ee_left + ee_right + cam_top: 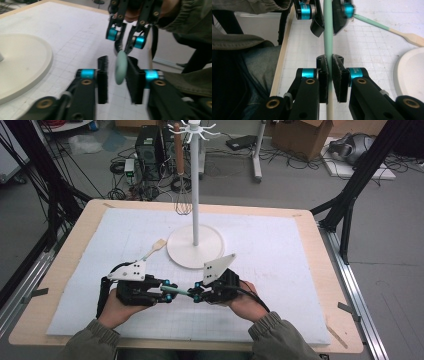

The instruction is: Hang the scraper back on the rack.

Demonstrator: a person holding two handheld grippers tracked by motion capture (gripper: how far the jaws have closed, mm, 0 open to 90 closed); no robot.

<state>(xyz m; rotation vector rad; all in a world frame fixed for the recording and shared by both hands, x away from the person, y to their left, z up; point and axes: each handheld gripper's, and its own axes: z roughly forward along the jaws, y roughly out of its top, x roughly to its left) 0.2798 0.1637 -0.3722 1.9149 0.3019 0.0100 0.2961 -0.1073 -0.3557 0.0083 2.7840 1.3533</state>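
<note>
A utensil with a mint-green handle [181, 291] hangs level just above the white mat between my two grippers, which face each other. My right gripper [196, 294] is shut on that handle [328, 37], with its jaws [330, 72] pressed on both sides. The handle's rounded end [121, 67] sits inside my left gripper [117, 72], which is open, and lies close to one finger with a gap at the other. A second green-handled wooden spatula [159, 244] lies on the mat behind the left gripper [169, 290].
A white hook stand with a round base [210, 255] rises from the mat's middle. A whisk [182, 202] hangs from one of its top hooks. The table's front edge [282, 62] runs near my hands. Cables and boxes lie on the floor beyond.
</note>
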